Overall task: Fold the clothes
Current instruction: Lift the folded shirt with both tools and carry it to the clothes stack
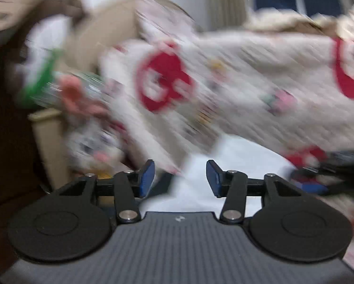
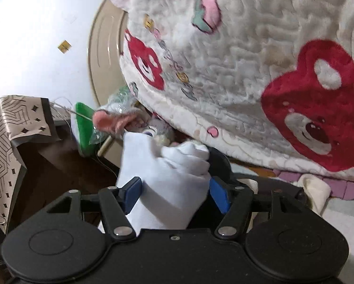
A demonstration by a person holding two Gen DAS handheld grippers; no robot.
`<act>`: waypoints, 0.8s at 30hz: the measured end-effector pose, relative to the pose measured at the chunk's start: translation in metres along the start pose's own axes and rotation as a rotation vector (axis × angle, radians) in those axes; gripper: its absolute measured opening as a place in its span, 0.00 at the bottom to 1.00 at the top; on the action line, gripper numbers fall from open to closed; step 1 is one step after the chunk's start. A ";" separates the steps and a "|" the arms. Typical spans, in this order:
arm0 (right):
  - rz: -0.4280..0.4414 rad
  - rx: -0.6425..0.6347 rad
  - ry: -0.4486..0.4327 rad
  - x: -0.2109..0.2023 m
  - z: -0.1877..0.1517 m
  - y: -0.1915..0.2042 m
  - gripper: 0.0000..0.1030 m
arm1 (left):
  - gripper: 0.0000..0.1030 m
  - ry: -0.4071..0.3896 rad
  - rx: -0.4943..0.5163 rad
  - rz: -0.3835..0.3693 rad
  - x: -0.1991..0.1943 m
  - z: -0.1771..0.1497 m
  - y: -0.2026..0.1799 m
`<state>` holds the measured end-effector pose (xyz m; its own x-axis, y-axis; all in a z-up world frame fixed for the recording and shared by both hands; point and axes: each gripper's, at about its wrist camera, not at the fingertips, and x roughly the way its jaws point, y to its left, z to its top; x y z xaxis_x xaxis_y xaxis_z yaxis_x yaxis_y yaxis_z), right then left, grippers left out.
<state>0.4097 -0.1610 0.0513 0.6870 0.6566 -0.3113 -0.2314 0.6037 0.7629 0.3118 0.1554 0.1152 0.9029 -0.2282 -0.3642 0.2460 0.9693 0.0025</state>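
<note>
Ahead of both grippers, a cream fleece garment (image 2: 236, 54) printed with red bear faces spreads wide and above their fingers, heavily blurred in the left wrist view. A white-gloved hand (image 2: 177, 165) gripping a black handle sits directly between the spread fingers of the right gripper (image 2: 175, 194), which clasps nothing, while the left gripper (image 1: 180, 177) is likewise parted and empty over a white surface (image 1: 236, 156). Left of the right gripper lie a green packet (image 2: 84, 127), a pink plush toy (image 2: 115, 120) and a patterned cloth (image 2: 11, 127).
</note>
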 end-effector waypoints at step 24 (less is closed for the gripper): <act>-0.062 -0.336 -0.132 0.046 0.007 0.015 0.32 | 0.20 0.012 -0.180 0.167 -0.014 -0.075 0.023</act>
<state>0.4427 -0.1250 0.0525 0.7847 0.5635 -0.2583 -0.3852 0.7698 0.5090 0.2783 0.1883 0.0510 0.9213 -0.0631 -0.3836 0.0257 0.9945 -0.1018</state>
